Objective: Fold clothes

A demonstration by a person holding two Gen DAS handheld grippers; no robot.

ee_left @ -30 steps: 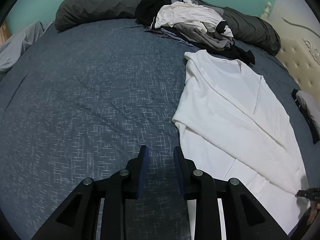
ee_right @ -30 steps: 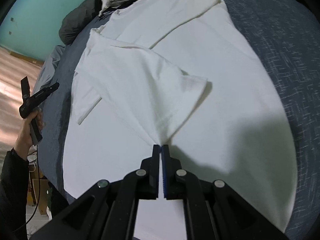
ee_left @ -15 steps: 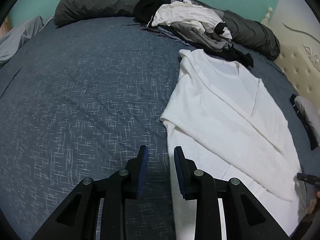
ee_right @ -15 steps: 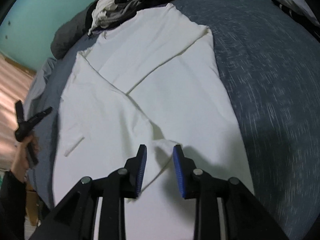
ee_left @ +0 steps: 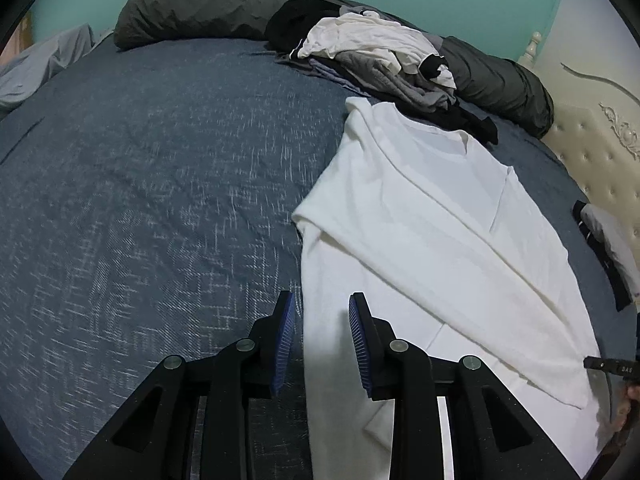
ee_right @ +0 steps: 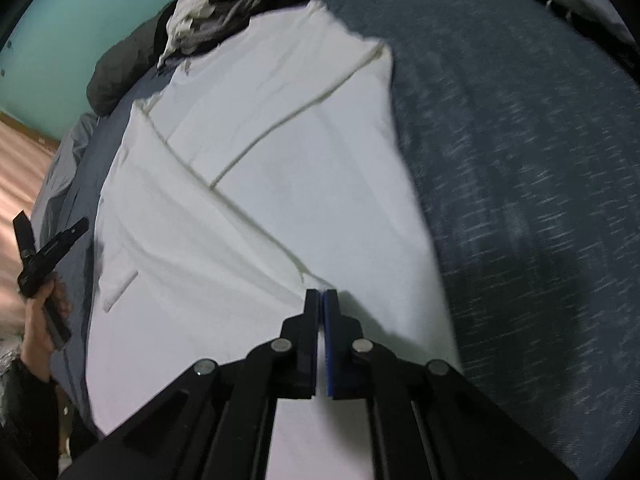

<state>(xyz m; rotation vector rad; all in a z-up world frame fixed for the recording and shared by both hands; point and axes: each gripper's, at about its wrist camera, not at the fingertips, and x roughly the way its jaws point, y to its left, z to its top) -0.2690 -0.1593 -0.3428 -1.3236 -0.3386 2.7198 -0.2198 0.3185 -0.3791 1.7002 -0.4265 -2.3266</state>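
Observation:
A white long-sleeved shirt [ee_left: 440, 200] lies flat on the dark blue bed [ee_left: 140, 180], one sleeve folded slantwise across its body. My left gripper [ee_left: 320, 320] hangs open just above the shirt's left side edge, which shows between the blue pads. In the right wrist view the same shirt [ee_right: 300, 140] fills the middle. My right gripper [ee_right: 322, 300] is shut at the cuff of the folded sleeve, and creases in the cloth run to its tips. A hand carries the left gripper [ee_right: 48, 252] at that view's left edge.
A heap of unfolded clothes [ee_left: 380, 52] sits at the far side by a rolled dark grey duvet [ee_left: 200, 8]. A padded cream headboard [ee_left: 592, 160] stands on the right, with a black and white garment [ee_left: 608, 248] below it. Wooden floor [ee_right: 20, 160] shows beyond the bed's edge.
My left gripper has sunk and drifted right, so the shirt's edge now lies between its pads. My right gripper opened over the sleeve cuff and has shut again at it.

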